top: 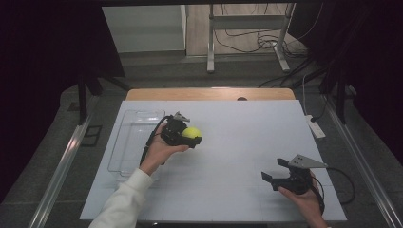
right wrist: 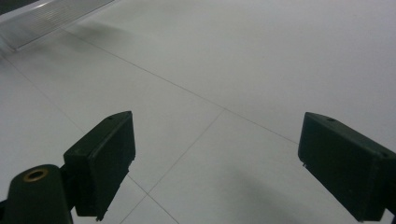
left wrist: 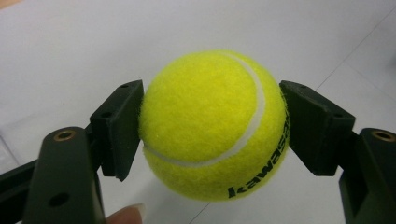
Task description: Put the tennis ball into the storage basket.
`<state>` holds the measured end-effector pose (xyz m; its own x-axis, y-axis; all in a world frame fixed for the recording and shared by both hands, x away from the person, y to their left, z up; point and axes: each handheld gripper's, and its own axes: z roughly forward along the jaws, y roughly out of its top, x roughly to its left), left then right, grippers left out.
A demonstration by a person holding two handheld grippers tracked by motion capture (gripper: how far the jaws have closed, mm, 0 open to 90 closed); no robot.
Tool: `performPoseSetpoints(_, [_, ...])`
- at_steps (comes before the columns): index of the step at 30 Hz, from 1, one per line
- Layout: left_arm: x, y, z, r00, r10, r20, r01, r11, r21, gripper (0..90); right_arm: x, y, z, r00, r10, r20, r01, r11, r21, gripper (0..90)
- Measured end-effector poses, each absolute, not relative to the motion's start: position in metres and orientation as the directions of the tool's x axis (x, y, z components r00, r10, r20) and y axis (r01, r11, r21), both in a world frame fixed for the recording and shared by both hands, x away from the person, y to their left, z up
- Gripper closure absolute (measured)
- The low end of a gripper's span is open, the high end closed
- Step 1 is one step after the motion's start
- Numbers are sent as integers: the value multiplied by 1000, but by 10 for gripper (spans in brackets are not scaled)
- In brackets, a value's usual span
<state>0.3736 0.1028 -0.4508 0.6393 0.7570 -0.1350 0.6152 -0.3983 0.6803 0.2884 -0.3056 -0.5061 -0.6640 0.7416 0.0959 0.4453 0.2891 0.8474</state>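
On the white counter (top: 228, 142): ball is in the left tongs, carry step under way.

Counter is mostly bare, with a clear plastic tray (top: 124, 142) lying at its left side, apparently holding nothing. Left tongs (top: 190, 137) sit just right of the tray's near-right part, above the counter, clenched on the yellow tennis ball (top: 191, 132); the left gripper view has both pads pressed flat into the ball (left wrist: 212, 123) on opposite sides, grip centred, ball clear of the surface. Right tongs (top: 274, 169) are well apart at the counter's near right, jaws spread wide and holding nothing, counter seams visible between them in the right gripper view. My read: pick is done, placement isn't. Tray looks like the likely target, so next move needs a short swing left over the tray wall, lower, then release.
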Motion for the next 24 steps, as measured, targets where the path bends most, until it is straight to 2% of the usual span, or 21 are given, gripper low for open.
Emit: performPoseSetpoints(24, [366, 114, -428, 648, 755, -103, 565, -386, 729, 264, 289, -306, -507, -659, 745, 98, 450, 286, 846, 113])
